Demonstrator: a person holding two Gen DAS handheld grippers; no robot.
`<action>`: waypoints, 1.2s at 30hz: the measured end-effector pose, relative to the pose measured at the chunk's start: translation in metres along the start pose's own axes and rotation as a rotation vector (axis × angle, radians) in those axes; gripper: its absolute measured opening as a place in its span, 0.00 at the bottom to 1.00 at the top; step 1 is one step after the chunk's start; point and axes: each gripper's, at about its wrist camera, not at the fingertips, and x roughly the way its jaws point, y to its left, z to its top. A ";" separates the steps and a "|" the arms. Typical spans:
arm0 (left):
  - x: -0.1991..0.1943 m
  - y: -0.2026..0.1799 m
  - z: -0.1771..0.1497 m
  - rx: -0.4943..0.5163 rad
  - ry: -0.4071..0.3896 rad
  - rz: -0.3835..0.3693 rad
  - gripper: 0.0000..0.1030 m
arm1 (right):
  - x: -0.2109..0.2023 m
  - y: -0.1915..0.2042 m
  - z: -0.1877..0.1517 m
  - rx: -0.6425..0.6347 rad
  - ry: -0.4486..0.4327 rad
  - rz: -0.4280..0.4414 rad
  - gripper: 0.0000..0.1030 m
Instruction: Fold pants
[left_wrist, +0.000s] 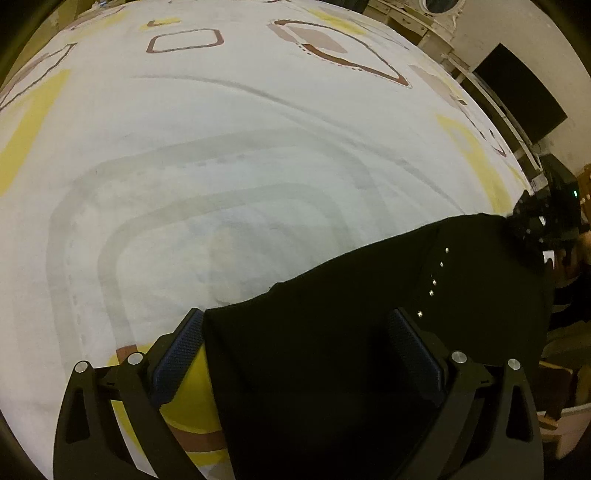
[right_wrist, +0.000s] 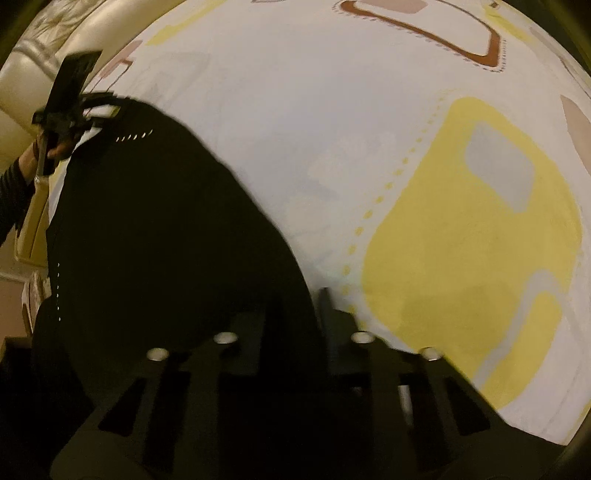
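Black pants (left_wrist: 332, 332) lie on patterned bedsheet (left_wrist: 258, 147).

Patterned bedsheet (left_wrist: 258, 129), dark monitor (left_wrist: 517, 96), padded headboard (right_wrist: 44, 62)

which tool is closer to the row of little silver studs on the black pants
Left. The left tool stands open over the black pants, the row of silver studs just beyond its right finger. The right tool pinches the pants' edge, far from those studs.
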 end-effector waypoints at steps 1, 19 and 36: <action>0.002 -0.001 0.000 0.007 0.004 0.014 0.91 | -0.001 0.004 0.001 -0.004 0.000 -0.008 0.08; -0.085 -0.026 -0.006 -0.023 -0.288 0.035 0.22 | -0.076 0.054 -0.026 -0.026 -0.353 -0.405 0.06; -0.125 -0.073 -0.165 -0.071 -0.342 -0.021 0.23 | -0.057 0.186 -0.174 -0.069 -0.494 -0.552 0.07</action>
